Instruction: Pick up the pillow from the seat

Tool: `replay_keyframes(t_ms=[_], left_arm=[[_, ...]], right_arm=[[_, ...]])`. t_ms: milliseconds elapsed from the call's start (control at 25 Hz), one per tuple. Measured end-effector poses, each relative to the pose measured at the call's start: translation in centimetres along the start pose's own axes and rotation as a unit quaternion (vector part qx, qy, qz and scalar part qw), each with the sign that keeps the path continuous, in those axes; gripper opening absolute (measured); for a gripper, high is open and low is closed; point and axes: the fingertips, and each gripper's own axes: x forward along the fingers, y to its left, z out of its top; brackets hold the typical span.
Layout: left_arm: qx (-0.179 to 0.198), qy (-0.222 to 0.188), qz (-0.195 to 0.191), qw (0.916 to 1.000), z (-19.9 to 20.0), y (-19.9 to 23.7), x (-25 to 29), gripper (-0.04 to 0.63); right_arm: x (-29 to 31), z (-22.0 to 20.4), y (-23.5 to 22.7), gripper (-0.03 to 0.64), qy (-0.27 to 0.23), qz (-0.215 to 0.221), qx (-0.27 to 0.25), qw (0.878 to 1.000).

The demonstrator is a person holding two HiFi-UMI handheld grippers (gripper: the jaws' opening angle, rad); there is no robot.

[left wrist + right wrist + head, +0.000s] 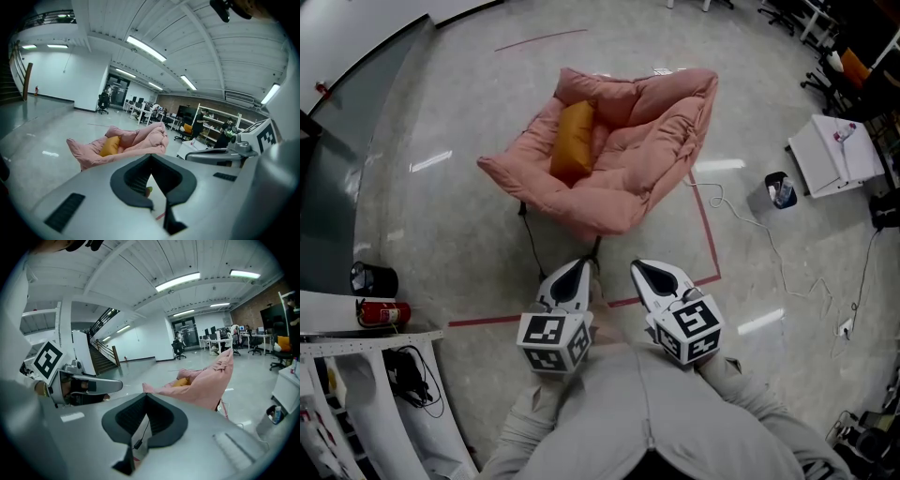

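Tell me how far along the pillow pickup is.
Done: nothing yet; the orange pillow lies on the pink seat, untouched. In hand: the left tongs and right tongs are both shut and empty, held near the person's body, short of the seat. Left: move in, open the tongs, grip the pillow and lift it off.
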Motion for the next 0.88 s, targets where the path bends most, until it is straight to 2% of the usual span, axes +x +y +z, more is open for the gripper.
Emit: replay_keyframes(t_ms=[480,880], left_arm=[[-0.015,0.012,0.002,0.9998,7.8,9.7,8.1,0.005],[-0.015,0.036,-0.021,0.9990,12.0,15.7,14.9,0.005]], right_arm=[[11.2,8.0,-4.3,0.000,-0.008,-0.018,0.020,1.000],[19.0,12.6,-9.0,0.000,-0.004,-0.061,0.030,0.998]])
